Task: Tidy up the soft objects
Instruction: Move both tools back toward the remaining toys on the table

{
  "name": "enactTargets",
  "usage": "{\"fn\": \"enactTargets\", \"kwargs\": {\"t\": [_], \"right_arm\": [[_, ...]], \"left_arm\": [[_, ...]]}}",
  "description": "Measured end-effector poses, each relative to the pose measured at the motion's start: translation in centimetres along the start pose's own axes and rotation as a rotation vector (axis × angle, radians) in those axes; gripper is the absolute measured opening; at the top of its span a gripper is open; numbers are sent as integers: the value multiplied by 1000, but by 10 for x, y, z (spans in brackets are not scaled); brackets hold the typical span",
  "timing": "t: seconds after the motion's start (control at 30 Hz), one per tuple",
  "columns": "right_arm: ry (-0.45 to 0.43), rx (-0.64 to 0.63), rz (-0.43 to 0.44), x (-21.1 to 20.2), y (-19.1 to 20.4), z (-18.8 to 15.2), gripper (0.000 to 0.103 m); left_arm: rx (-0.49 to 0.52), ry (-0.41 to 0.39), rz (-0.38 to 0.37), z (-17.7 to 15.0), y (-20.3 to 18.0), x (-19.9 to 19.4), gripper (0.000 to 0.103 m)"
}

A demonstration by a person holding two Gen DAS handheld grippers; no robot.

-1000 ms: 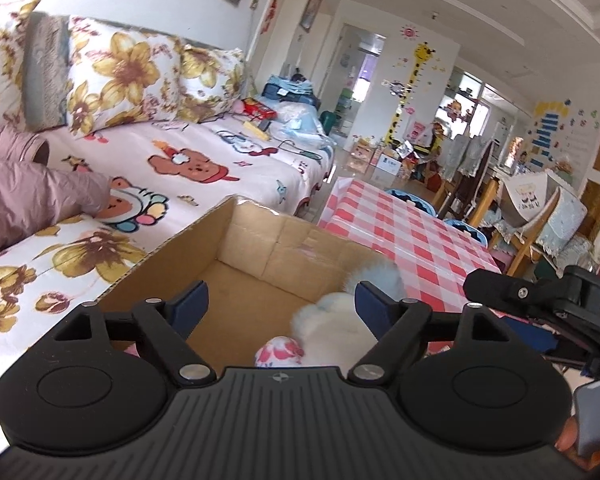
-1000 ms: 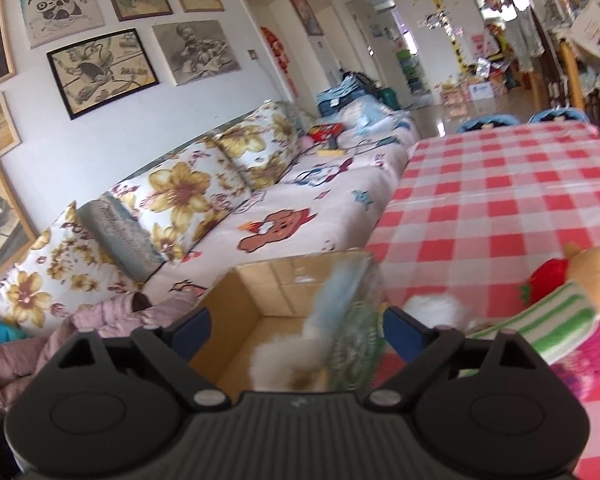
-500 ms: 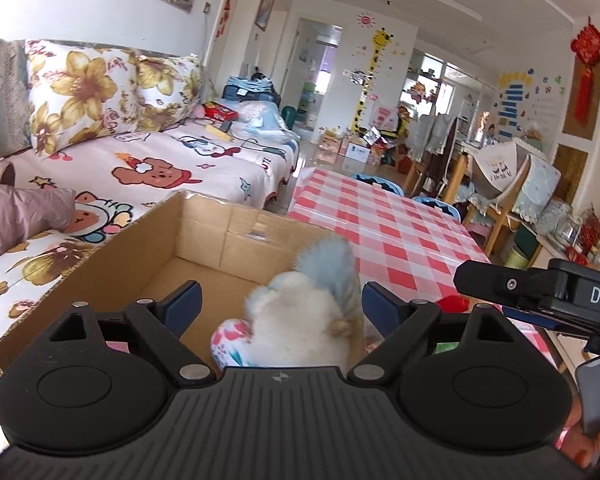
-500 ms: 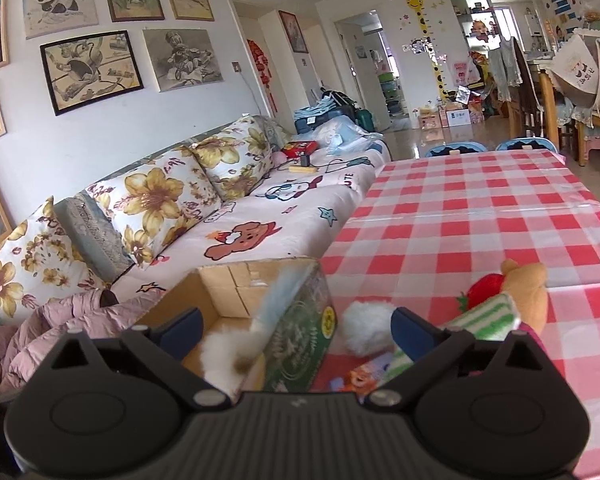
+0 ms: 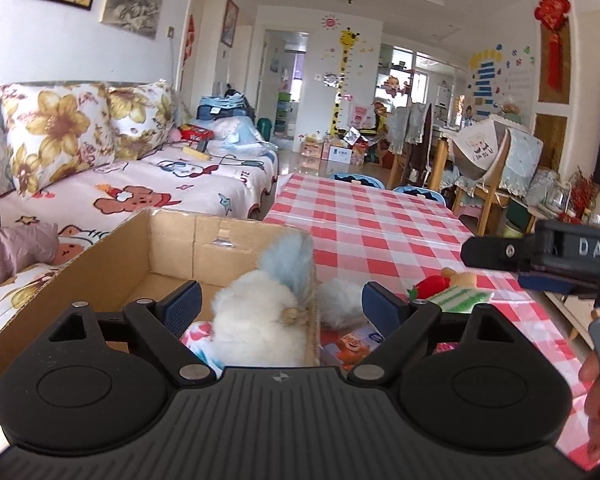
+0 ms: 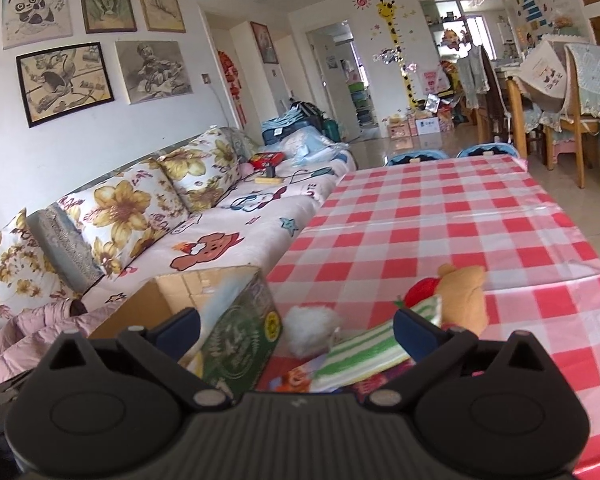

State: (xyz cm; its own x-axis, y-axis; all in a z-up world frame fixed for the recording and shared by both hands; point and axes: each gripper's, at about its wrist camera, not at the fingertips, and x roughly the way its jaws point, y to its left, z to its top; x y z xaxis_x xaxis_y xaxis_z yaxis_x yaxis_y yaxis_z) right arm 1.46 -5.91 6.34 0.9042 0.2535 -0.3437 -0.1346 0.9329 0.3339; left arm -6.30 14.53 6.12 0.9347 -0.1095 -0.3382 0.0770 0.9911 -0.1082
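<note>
Here, in the left wrist view, the left gripper [image 5: 280, 304] holds its jaws wide, nothing pressed between them. Just beyond them a white fluffy plush [image 5: 256, 320] with a pale blue tuft sits inside the open cardboard box [image 5: 100, 264], against its right wall. A smaller white fluffy ball [image 5: 340, 300] lies right of the box on the red-checked bench [image 5: 380, 232], with a green-striped plush [image 5: 456, 298] farther right. In the right wrist view, the right gripper [image 6: 296, 330] has its jaws spread wide and empty above the white ball and striped plush; the box's green printed side [image 6: 240, 340] shows near left, the blue tuft peeking over its rim.
</note>
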Motion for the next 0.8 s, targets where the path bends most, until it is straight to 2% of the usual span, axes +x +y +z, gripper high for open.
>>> {"fn": "enactTargets", "kwargs": {"t": [0.43, 0.8], "right_arm": [[-18, 36, -47, -12, -31, 3, 102], [-13, 102, -130, -14, -64, 8, 102]], "left_arm": [[114, -10, -37, -6, -10, 5, 103], [195, -1, -69, -13, -24, 10, 103]]}}
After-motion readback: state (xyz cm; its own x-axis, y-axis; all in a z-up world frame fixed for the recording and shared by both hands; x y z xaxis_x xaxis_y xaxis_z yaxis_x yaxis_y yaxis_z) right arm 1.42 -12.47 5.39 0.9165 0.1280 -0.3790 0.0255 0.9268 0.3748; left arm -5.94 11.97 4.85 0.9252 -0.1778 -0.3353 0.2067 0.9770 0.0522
